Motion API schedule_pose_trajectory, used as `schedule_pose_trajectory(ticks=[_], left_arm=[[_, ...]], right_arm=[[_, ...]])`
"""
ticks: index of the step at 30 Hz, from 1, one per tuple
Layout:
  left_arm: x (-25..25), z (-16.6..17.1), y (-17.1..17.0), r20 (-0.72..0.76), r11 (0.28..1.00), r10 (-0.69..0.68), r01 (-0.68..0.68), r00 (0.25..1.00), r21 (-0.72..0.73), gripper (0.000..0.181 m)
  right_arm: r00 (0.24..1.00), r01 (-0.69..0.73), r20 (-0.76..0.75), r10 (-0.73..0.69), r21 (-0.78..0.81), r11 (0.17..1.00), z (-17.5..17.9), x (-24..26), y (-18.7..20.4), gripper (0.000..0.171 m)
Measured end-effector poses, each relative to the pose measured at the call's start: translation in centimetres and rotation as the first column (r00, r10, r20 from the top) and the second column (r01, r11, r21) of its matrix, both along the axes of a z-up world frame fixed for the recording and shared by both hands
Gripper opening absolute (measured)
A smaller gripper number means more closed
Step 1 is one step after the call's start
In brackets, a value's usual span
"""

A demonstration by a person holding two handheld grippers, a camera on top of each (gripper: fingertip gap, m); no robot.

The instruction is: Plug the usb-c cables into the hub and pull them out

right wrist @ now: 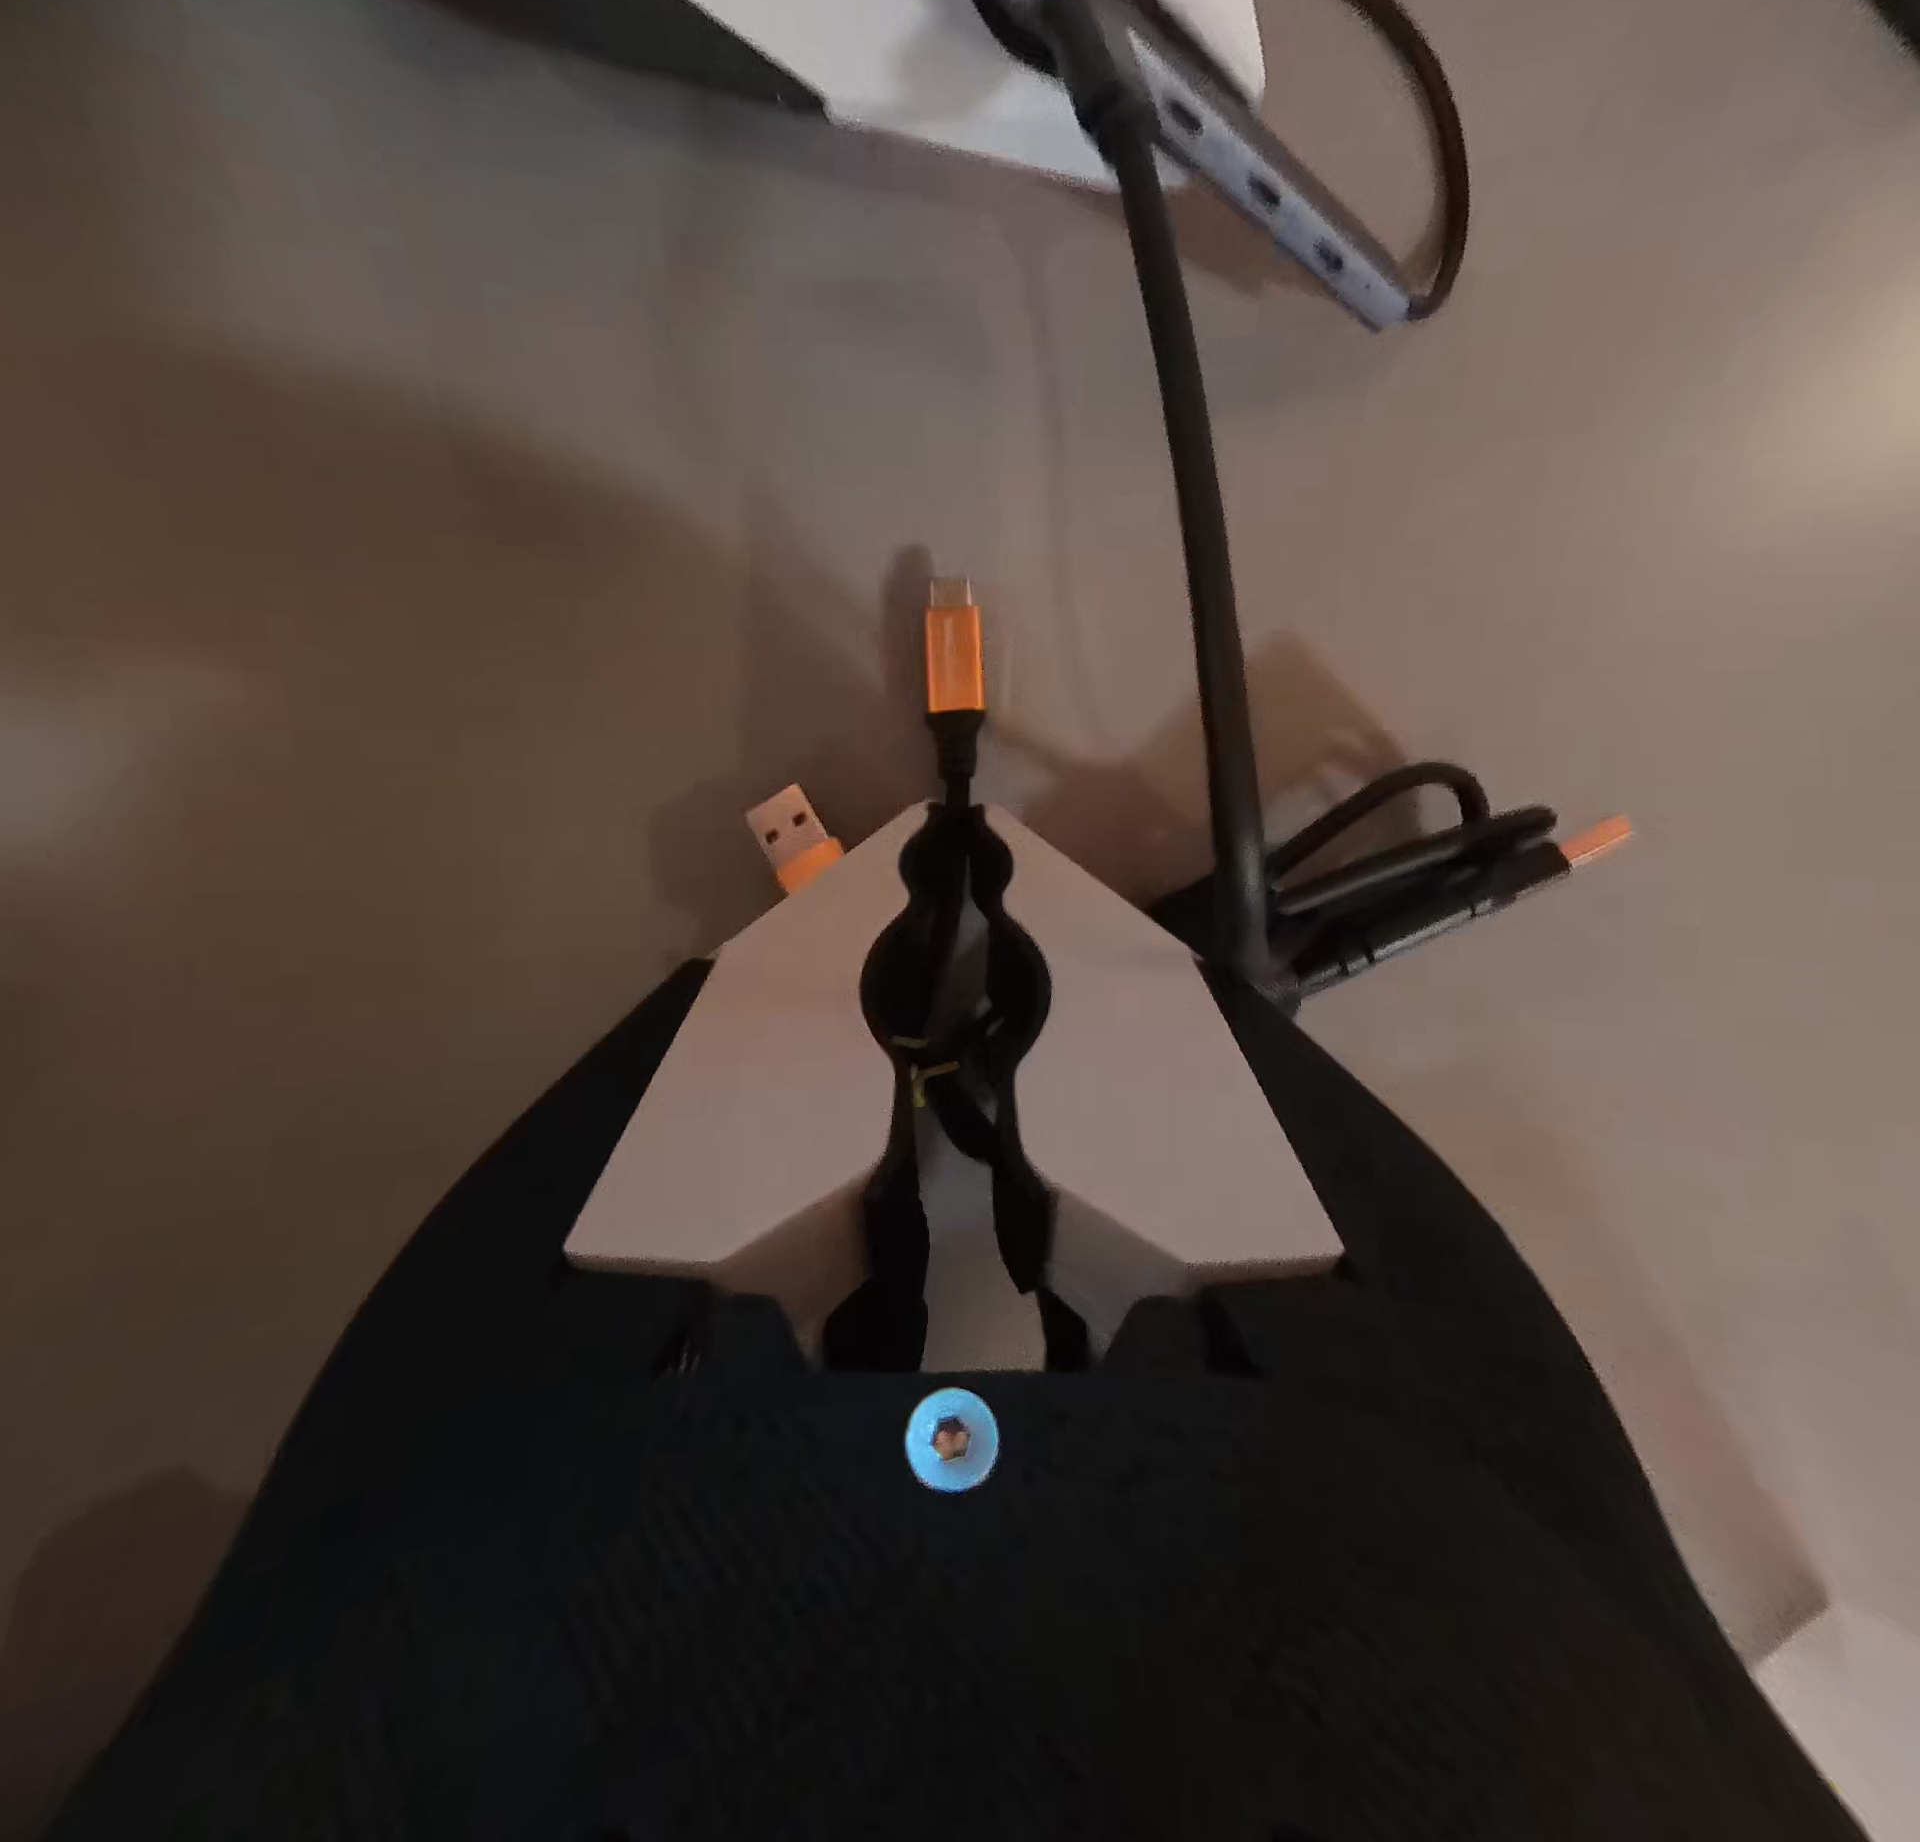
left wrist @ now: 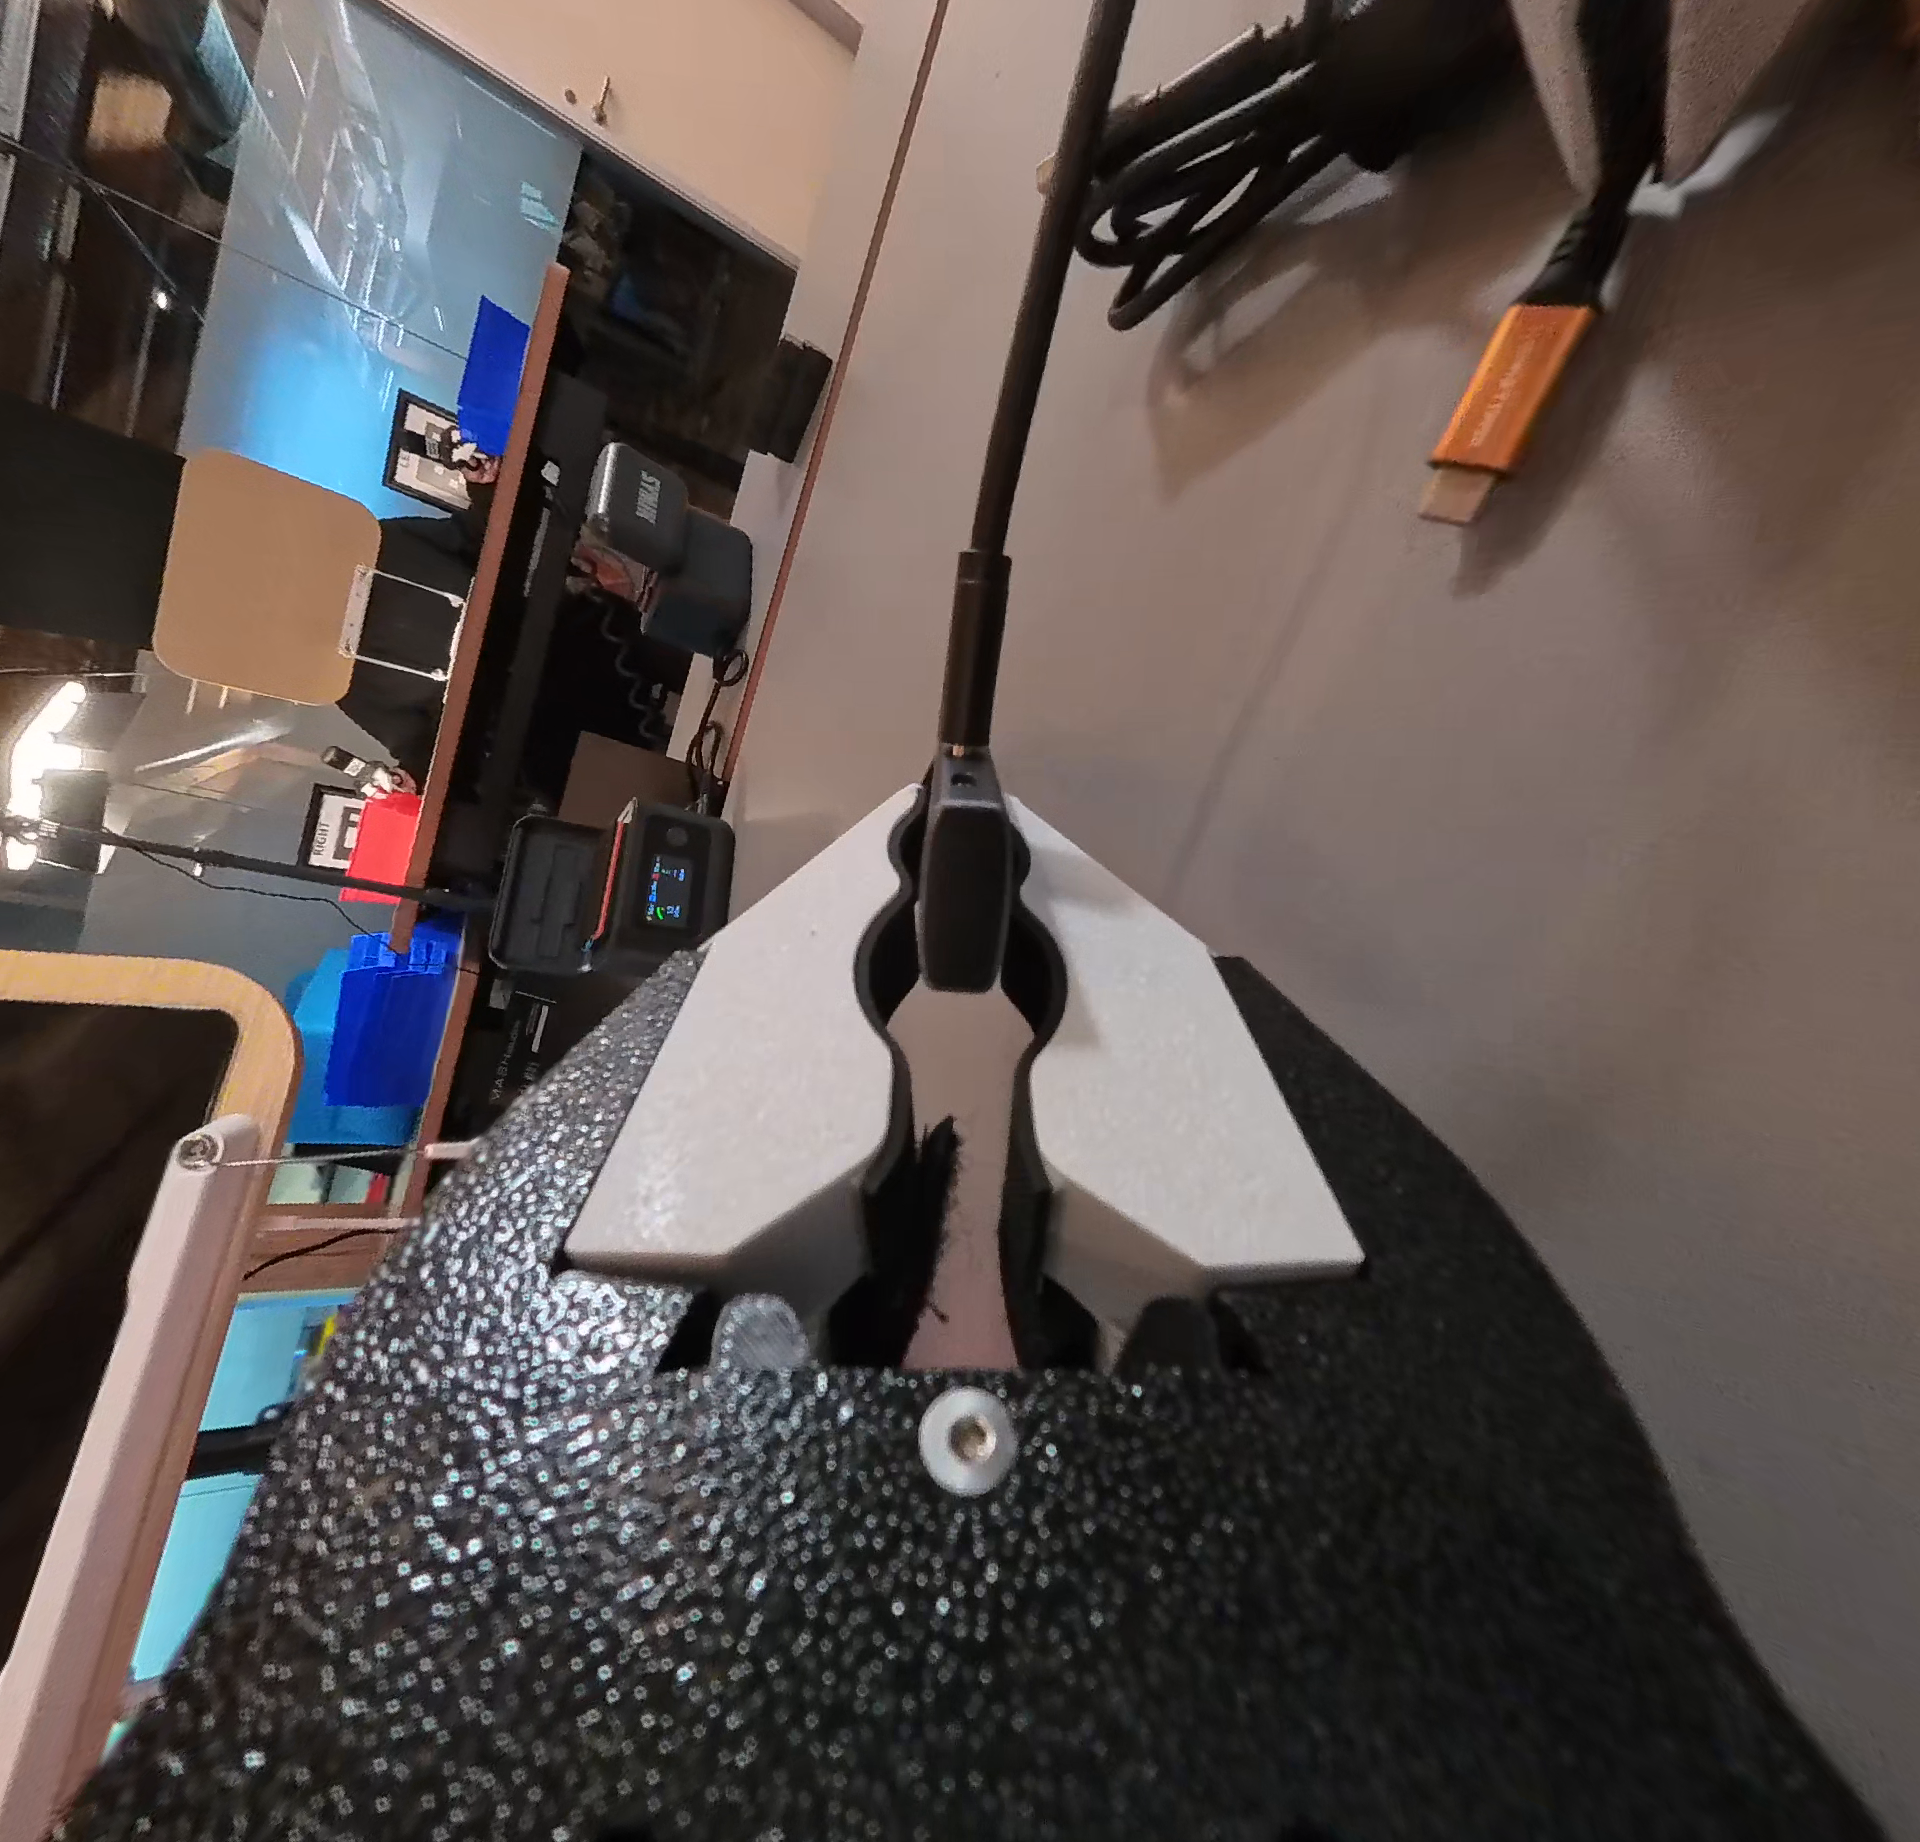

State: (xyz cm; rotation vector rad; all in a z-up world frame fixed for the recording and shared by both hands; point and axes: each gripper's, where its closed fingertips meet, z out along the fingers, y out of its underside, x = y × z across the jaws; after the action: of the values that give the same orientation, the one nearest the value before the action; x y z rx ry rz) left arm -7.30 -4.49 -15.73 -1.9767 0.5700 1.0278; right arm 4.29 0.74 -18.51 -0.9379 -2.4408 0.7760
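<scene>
In the left wrist view my left gripper (left wrist: 961,805) is shut on a black plug (left wrist: 964,899). Its black cable (left wrist: 1049,338) rises away toward a dark cable bundle (left wrist: 1195,171). An orange plug (left wrist: 1507,390) lies on the beige table to the right. In the right wrist view my right gripper (right wrist: 956,826) is shut on the thin black cable just behind an orange usb-c plug (right wrist: 954,654), which points forward above the table. The grey hub (right wrist: 1278,203) with a row of ports lies far ahead at the upper right, well apart from the plug.
A thick black cable (right wrist: 1195,462) runs from the hub's end down to the right. An orange usb-a plug (right wrist: 795,842) sits left of the right fingers. A coiled black cable (right wrist: 1423,878) with an orange end (right wrist: 1600,842) lies right. A white box (right wrist: 1039,78) stands behind the hub. Tip to tip, the grippers are about 15 cm apart.
</scene>
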Motion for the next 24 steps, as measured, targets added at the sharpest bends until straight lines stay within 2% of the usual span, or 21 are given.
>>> schedule_pose_trajectory(ticks=[5,13,17,24], left_arm=[[0.5,-0.3,0.2,-0.075,0.999,-0.014,0.012,0.997,-0.03,0.008],[1.5,-1.3,0.8,-0.288,0.99,-0.065,0.026,0.955,-0.139,0.008],[2.0,-1.5,1.1,-0.335,0.986,-0.077,0.021,0.939,-0.166,0.008],[2.5,-1.6,1.3,-0.354,0.984,-0.085,0.022,0.931,-0.178,0.008]], right_arm=[[0.999,-0.019,-0.036,0.009,-0.28,0.96,3.7,-0.2,-3.2,0.002],[0.997,0.079,0.044,-0.068,-0.305,0.949,2.8,-0.6,-3.6,0.002],[0.995,0.087,0.073,-0.066,-0.339,0.937,3.0,-0.4,-4.1,0.002],[0.991,0.113,0.107,-0.084,-0.291,0.95,2.1,-0.2,-3.8,0.002]])
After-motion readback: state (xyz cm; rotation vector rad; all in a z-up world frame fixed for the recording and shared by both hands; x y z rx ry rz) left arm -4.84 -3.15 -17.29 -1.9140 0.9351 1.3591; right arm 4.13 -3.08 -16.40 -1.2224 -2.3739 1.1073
